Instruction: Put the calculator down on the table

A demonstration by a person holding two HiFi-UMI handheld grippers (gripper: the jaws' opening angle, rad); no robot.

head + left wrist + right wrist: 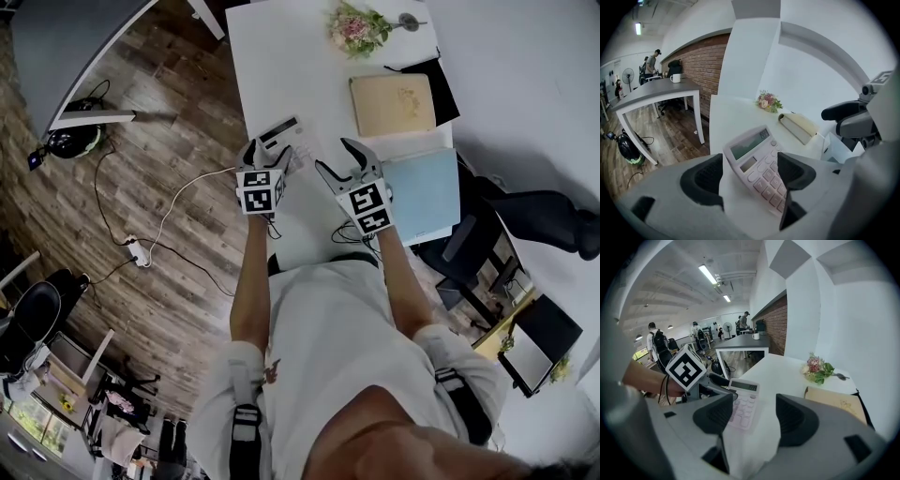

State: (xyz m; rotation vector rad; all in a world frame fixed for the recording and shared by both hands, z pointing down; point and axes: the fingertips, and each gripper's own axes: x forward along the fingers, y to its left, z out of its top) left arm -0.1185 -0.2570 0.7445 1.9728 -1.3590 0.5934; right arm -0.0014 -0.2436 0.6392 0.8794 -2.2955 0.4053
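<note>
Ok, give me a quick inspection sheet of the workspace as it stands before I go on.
Surface: white table, standing on a wood floor.
Job's things: calculator face up, apparently lying on the table.
Clutter: flower bunch at the far end; beige book overlapping a black item; light blue book at the right edge.
Grippers: left gripper open, jaws either side of the calculator; right gripper open, nothing between its jaws.
Cables: white cable runs from the table edge to a power strip on the floor.
Surroundings: grey desk, helmet on the floor, black chair at right.
</note>
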